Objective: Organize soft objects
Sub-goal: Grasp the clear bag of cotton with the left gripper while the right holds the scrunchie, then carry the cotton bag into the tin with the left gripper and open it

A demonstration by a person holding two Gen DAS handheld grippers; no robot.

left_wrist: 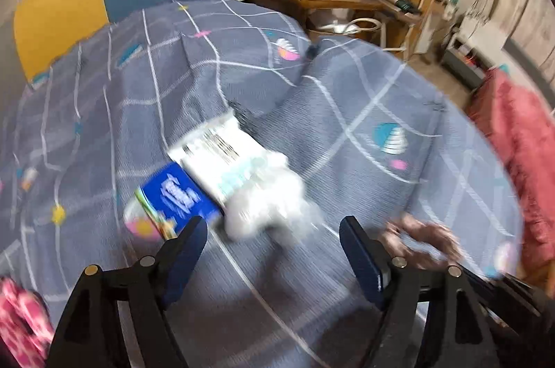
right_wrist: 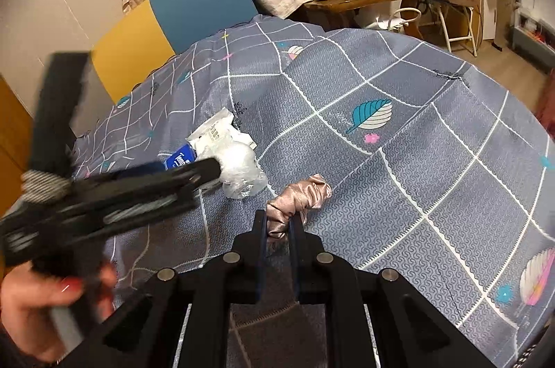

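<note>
A: Right gripper [right_wrist: 280,224], bottom centre of its view, was clamped on the pink satin scrunchie [right_wrist: 300,199]; scrunchie's long axis ran up-right from the jaws.

B: Left one?

A: Left gripper [left_wrist: 274,234] had jaws wide apart, empty. White plastic bag [left_wrist: 267,205] lay just beyond its tips, centre frame, blue tissue pack [left_wrist: 180,198] touching it on the left. Left gripper looked nearer.

B: Surface?

A: Grey grid bedspread [right_wrist: 399,132].

On the grey checked bedspread [right_wrist: 399,180]: one pink satin scrunchie [right_wrist: 300,199], one blue tissue pack [left_wrist: 180,196], one white plastic bag [right_wrist: 239,166], two black grippers [right_wrist: 277,222] [left_wrist: 274,234].
</note>
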